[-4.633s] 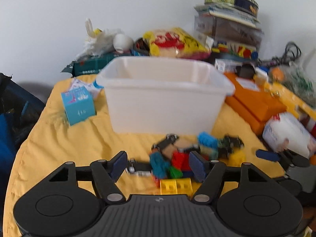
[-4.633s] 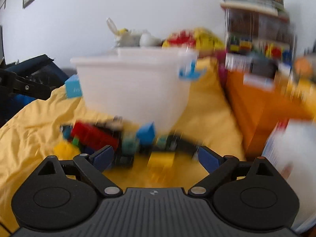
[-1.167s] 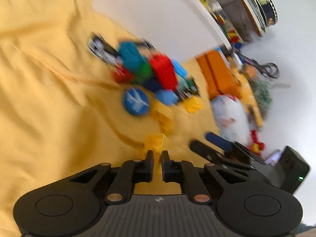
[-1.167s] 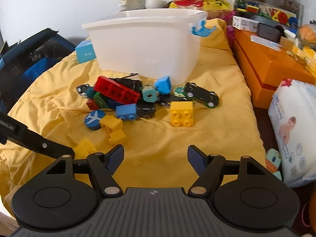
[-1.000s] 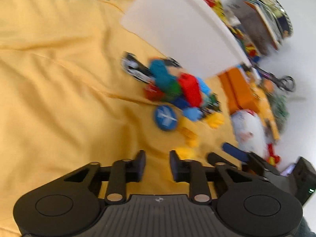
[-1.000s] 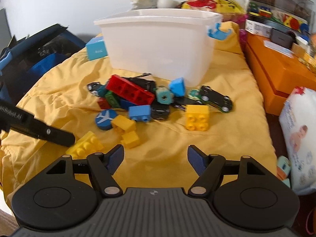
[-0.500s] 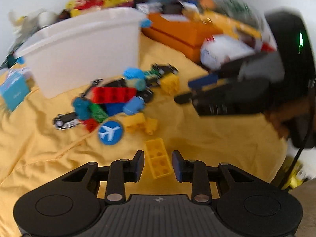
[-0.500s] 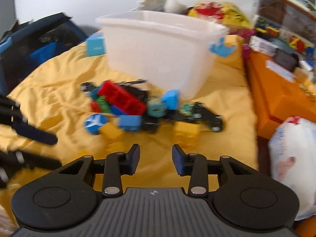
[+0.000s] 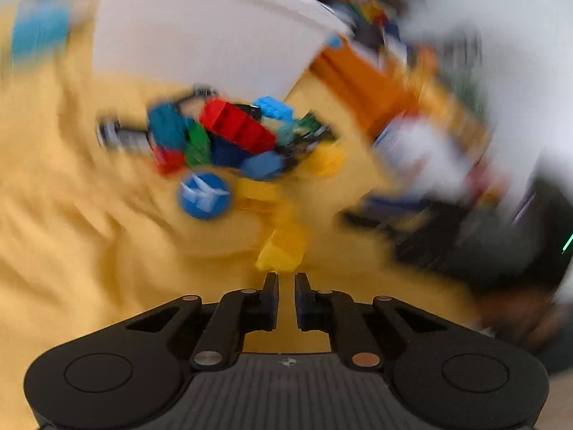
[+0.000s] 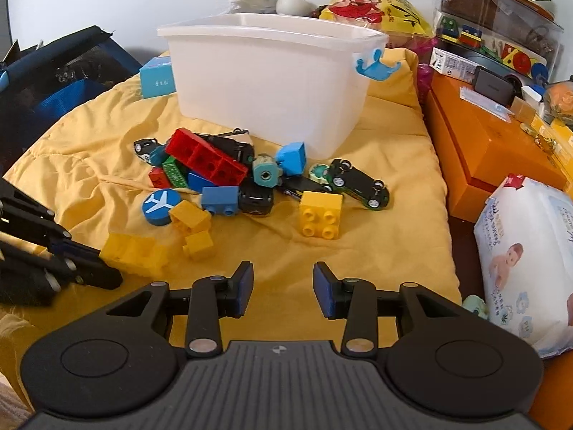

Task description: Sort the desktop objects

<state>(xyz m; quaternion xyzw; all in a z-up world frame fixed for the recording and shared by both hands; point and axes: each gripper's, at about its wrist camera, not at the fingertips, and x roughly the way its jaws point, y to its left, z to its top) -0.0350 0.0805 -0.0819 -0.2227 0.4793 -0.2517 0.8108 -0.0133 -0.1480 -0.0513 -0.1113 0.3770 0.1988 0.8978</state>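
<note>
Your left gripper [image 9: 286,279], low centre of its blurred frame, has just closed with nothing between the jaws; a long yellow brick [image 9: 283,249] lies just beyond the tips. Your right gripper [image 10: 283,279] stands part open, empty. Mid-frame sits the toy pile [image 10: 229,175]; behind it, the white bin [image 10: 268,82].

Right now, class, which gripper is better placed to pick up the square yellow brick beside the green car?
Likely right. The right gripper faces the square yellow brick, its jaws empty and apart after just closing. The left gripper is shut beside the long yellow brick.
</note>
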